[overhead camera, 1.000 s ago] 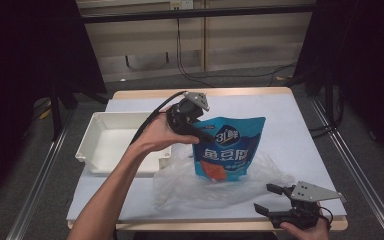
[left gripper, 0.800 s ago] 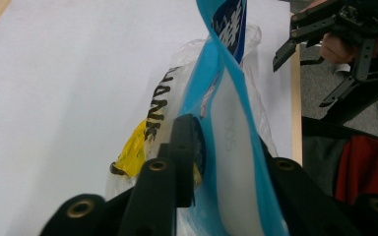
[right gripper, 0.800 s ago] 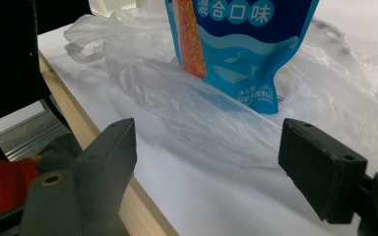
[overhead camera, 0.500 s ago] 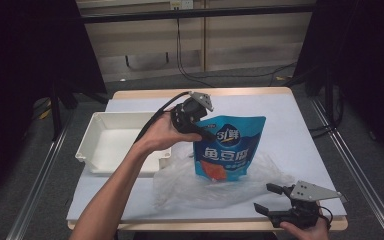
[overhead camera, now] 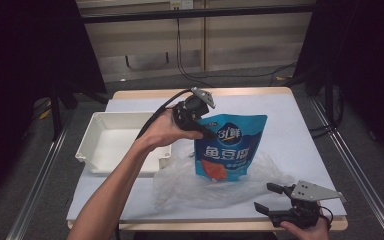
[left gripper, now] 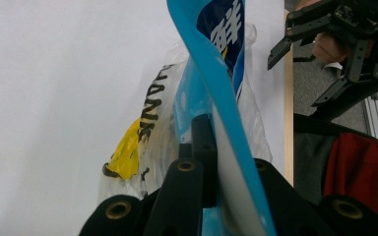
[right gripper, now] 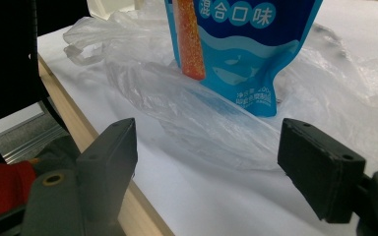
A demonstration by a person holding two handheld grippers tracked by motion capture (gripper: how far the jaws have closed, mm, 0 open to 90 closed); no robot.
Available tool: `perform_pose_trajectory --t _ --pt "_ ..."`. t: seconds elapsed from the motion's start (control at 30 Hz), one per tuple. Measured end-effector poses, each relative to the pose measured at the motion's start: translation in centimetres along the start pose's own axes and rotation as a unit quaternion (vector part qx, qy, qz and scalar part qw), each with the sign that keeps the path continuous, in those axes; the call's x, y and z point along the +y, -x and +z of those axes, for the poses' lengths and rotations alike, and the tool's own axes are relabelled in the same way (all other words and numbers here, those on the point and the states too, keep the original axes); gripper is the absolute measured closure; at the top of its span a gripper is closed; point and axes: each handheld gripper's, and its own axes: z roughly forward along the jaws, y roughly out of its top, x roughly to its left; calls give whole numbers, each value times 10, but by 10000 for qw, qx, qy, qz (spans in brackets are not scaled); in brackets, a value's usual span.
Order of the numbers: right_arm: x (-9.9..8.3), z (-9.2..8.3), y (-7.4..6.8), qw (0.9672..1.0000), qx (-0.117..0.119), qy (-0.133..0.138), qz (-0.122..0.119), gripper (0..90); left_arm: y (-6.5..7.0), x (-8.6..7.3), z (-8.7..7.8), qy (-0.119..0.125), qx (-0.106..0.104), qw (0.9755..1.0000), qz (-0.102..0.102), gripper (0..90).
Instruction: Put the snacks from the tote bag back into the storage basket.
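Since earlier: left gripper (overhead camera: 206, 131) jaws just closed onto blue snack pouch (overhead camera: 231, 145), clamping its top corner | pouch upright on clear plastic bag (overhead camera: 190, 185) | right gripper (overhead camera: 272, 199) jaws wide, empty, near table edge (overhead camera: 207, 226)

The snack pouch (overhead camera: 231, 148) is bright blue with white characters, a darker blue patch at its top, pale wave shapes low down and an orange-red strip. The plastic bag (overhead camera: 200, 186) is clear, with black lettering and a yellow patch. The tray (overhead camera: 91, 147) is white. The tabletop (overhead camera: 300, 135) is pale white, edged in light wood.
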Motion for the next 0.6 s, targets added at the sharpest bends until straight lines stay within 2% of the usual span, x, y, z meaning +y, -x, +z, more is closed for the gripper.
perform_pose_trajectory --t 0.03,0.1,0.13,0.17,0.3,0.5,0.6 --pt "0 0 0 10000 -17 -2 8 231 -1 1 0 -33 -66 10000 -16 900" --pt "0 0 1 10000 -12 -5 36 230 -1 3 0 18 -7 10000 8 900" --pt "0 0 1 10000 -14 8 35 230 -1 4 0 -35 -91 9999 54 900" --pt "0 0 1 10000 -16 7 36 230 0 5 0 -1 -61 9999 144 900" --pt "0 0 1 10000 2 4 53 229 2 12 1 11 -9 9998 193 900" --pt "0 0 1 10000 13 5 65 227 4 21 1 33 -146 9996 233 900" --pt "0 0 1 10000 20 23 54 227 6 26 -1 71 -64 9996 269 900"
